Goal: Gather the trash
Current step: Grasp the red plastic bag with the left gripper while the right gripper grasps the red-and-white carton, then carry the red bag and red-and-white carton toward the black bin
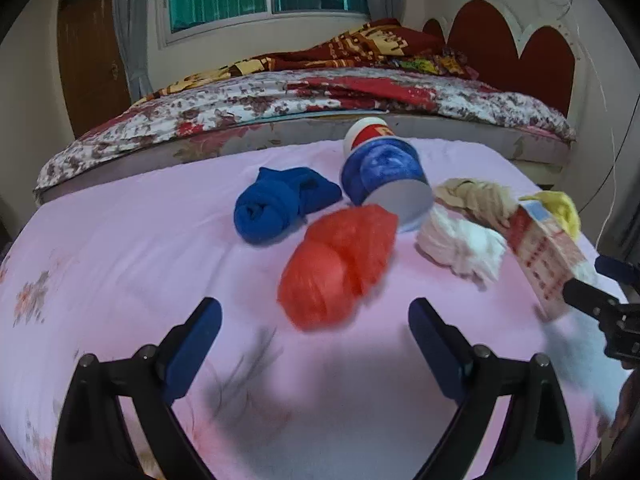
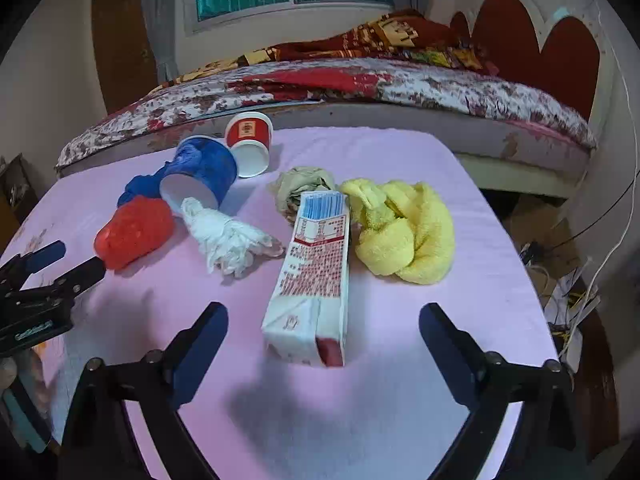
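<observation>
On the pink tablecloth (image 1: 120, 248) lies a crumpled red plastic bag (image 1: 336, 264), its near edge just between the tips of my open left gripper (image 1: 315, 308), untouched. Behind it are a blue cloth (image 1: 280, 204), a tipped blue cup (image 1: 384, 176) and a red-and-white cup (image 1: 368, 132). A red-and-white carton (image 2: 316, 264) lies flat, its near end between the spread fingers of my open right gripper (image 2: 324, 312), pads clear of it. Around the carton are a white wad (image 2: 228, 240), a beige cloth (image 2: 300, 188) and a yellow towel (image 2: 404, 232).
A bed with a floral cover (image 2: 360, 88) and a red headboard (image 2: 560, 52) runs along the table's far edge. Cardboard and cables (image 2: 560, 264) lie on the floor off the table's right edge. A wooden door (image 1: 88, 60) stands at the back left.
</observation>
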Motion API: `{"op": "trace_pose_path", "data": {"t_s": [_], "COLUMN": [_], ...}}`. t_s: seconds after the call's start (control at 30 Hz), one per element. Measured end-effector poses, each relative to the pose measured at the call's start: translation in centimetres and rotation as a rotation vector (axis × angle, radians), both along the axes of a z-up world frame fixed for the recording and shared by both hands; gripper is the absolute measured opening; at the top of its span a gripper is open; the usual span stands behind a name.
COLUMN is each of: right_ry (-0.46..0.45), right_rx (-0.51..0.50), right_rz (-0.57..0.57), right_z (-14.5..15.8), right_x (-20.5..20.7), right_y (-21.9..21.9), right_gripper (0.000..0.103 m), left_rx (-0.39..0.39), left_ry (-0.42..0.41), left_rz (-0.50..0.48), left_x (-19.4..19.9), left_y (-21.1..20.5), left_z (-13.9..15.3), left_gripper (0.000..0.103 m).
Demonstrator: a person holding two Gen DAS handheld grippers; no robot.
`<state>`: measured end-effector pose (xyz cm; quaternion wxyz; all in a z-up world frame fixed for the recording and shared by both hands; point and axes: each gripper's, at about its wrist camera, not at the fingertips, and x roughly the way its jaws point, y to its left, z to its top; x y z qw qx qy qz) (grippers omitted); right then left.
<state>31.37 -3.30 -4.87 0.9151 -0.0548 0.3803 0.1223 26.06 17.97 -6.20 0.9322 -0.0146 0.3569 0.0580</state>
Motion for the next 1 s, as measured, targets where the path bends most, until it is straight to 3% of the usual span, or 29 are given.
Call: {"op": "trace_pose_path", "data": {"t_s": [0.37, 0.43, 0.47, 0.5, 0.6, 0.73, 1.0], "right_ry": [0.053, 0.058, 0.059, 0.058, 0.04, 0.025, -0.005], "right_rx": [0.011, 0.015, 0.019, 0.021, 0.021, 0.03, 0.036], "right_rz": [0.001, 0.007, 0.01, 0.013, 0.044, 0.067, 0.116], "right_z": [-1.6, -1.7, -1.8, -1.8, -1.4, -0.6, 1.3], "right_x": [2.1, 2.1, 1.9, 1.8, 0.8, -0.2, -3.7], "right_y": [0.3, 0.2, 0.2, 0.2, 0.4, 0.4, -0.7], "right_gripper": [0.058, 0.042, 0.038, 0.038, 0.038, 0.038, 0.038], "left_rx": [-0.026, -0.039, -0.045, -0.06, -0.057, -0.033, -0.061], "left_ry": [0.065, 0.081, 0.091, 0.101, 0.077, 0.025, -0.004], "left_rz": [-0.029, -0.039, -0.047, -0.062, -0.071, -0.083, -0.122], "left_x": [3.7, 4.5, 4.8, 4.9, 3.8, 0.7, -4.1], "left_y": [0.4, 0.6, 0.6, 0.6, 0.4, -0.1, -2.3], "left_z": [-1.5, -1.7, -1.8, -1.8, -1.1, 0.1, 1.7], "left_gripper": [0.086, 0.078, 0.063, 0.047, 0.039, 0.037, 0.036]}}
